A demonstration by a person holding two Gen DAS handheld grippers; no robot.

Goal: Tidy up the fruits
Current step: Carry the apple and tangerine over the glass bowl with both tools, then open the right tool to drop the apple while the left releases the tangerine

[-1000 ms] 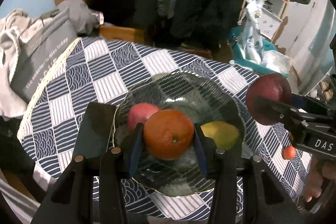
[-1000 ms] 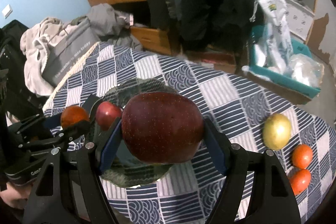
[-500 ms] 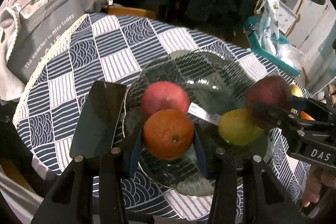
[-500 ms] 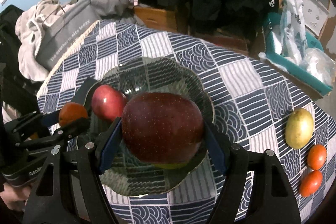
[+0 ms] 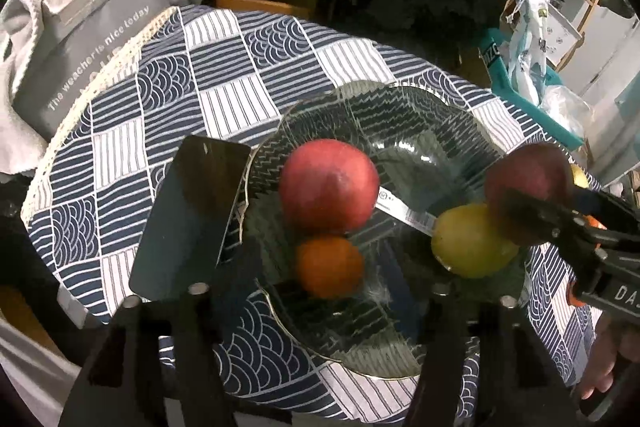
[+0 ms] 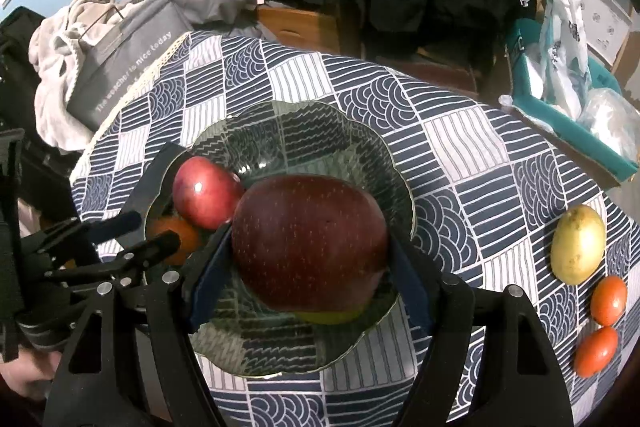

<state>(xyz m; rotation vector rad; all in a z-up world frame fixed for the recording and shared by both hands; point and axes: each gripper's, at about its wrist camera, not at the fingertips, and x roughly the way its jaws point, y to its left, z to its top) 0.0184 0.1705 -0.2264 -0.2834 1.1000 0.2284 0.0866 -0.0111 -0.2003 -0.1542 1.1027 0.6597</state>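
**Orange let go into the glass bowl, dark apple between spreading jaws**

From the left wrist view, the left gripper [image 5: 320, 291] has its jaws opening wide, and the orange [image 5: 330, 266] sits free between them on the floor of the glass bowl [image 5: 400, 107], touching neither pad. Just beyond the orange, touching it, lies a red apple [image 5: 329, 185]. Ahead and to the right of this gripper rests a yellow-green fruit [image 5: 472, 243], with a white label strip running between it and the red apple. A black phone [image 5: 192, 223] lies ahead to the left, against the bowl's rim. The right gripper [image 5: 560, 223] enters from the right edge, carrying the dark red apple [image 5: 528, 183] over the yellow-green fruit.

The right wrist view shows what the other cannot: that apple [image 6: 310, 243], deep maroon with pale speckles, fills the gap between the blue pads, and the jaws are opening; the left pad seems just clear of the skin, the right pad's contact I cannot tell. Only a sliver of the yellow-green fruit shows beneath it. Well off to this gripper's right on the checked tablecloth [image 6: 460, 147] lie a yellow fruit [image 6: 578, 245] and two small orange-red fruits [image 6: 602, 325], apart from the bowl.
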